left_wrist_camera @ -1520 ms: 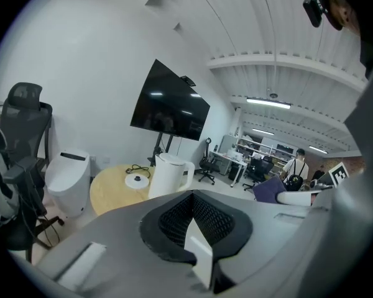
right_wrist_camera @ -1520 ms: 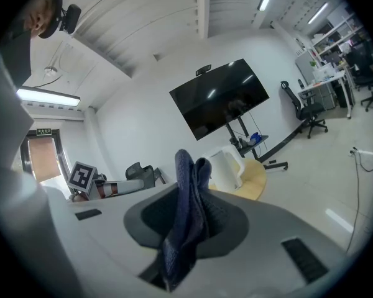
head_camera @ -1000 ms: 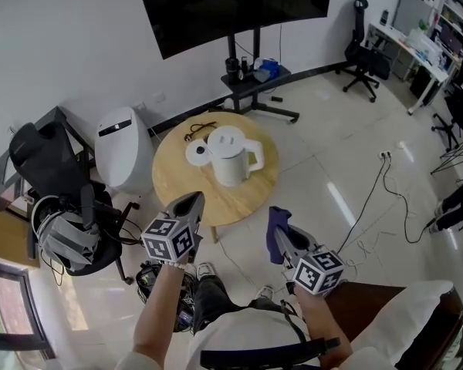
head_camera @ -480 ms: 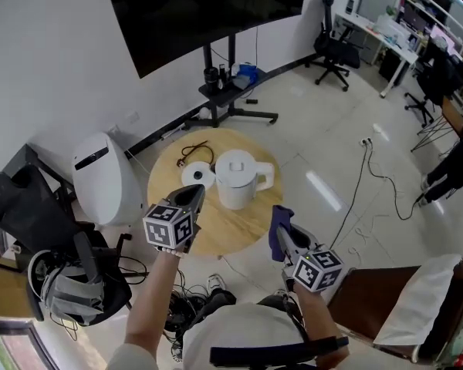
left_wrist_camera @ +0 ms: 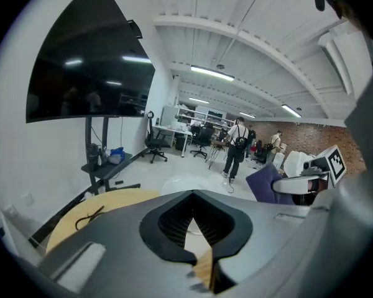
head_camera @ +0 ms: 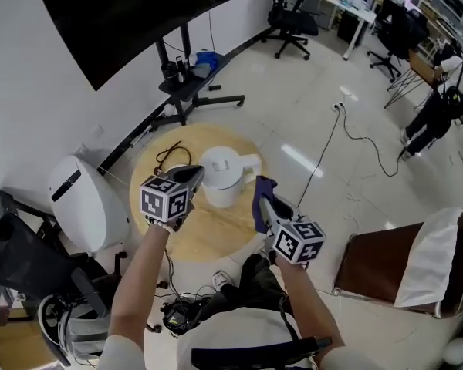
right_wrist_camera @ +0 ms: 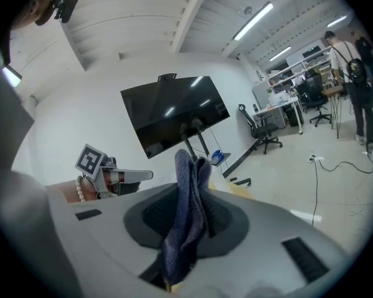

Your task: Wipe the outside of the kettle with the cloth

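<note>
A round light-wood table (head_camera: 208,233) is seen below the head camera. A white plastic electric kettle (head_camera: 220,179) is stood upright near its middle, with the long axis vertical and the handle pointed to the view's right. The left gripper (head_camera: 194,174) is held just left of the kettle, its 2 jaws pressed together with nothing between them. The right gripper (head_camera: 264,206) is held over the table's right edge, clamped on a folded dark-blue cloth (head_camera: 259,187). The cloth's long axis is run up out of the jaws toward the kettle. A thin black cable (head_camera: 170,154) is laid on the table's far side.
</note>
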### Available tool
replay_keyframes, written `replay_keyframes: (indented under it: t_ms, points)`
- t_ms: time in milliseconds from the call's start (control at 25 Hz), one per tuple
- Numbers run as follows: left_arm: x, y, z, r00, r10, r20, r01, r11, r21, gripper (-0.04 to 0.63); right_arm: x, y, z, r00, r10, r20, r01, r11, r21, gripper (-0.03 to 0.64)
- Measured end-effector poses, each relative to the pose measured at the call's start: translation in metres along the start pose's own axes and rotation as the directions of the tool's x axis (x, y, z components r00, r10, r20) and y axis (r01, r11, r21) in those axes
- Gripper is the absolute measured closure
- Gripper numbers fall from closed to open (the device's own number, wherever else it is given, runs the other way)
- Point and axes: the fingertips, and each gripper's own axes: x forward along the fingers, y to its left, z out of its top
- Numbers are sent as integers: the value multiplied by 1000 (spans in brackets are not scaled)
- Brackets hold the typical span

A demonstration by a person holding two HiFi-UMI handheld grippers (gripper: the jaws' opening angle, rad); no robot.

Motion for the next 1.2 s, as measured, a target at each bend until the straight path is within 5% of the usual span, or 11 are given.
replay_keyframes:
  t_ms: [360,520,800,1000,1080,1200]
  points:
    - [15,8,-16,992,-6,-125,13,998,57,595,56,3,1,995,-10,98,2,997,77,537]
    - [14,6,-15,983,35,-181,-9,990,139,594,68,-4,-22,996,-25,80,16,993,113,537]
    - [11,5,-16,967,44,-251,7,981,195,594,105,-56,-126,984,-118,-135,149,957,250,537]
    - [14,1,-16,965,46,-256,5,981,195,594,116,-90,-193,916,-169,-364,296,897,329,535]
    - [14,0,-18,966,48,-254,2,982,191,594,117,-91,-203,899,-176,-401,317,893,319,535]
    - [15,1,-17,967,50,-250,-1,982,191,594,118,-83,-197,911,-165,-378,296,899,322,535]
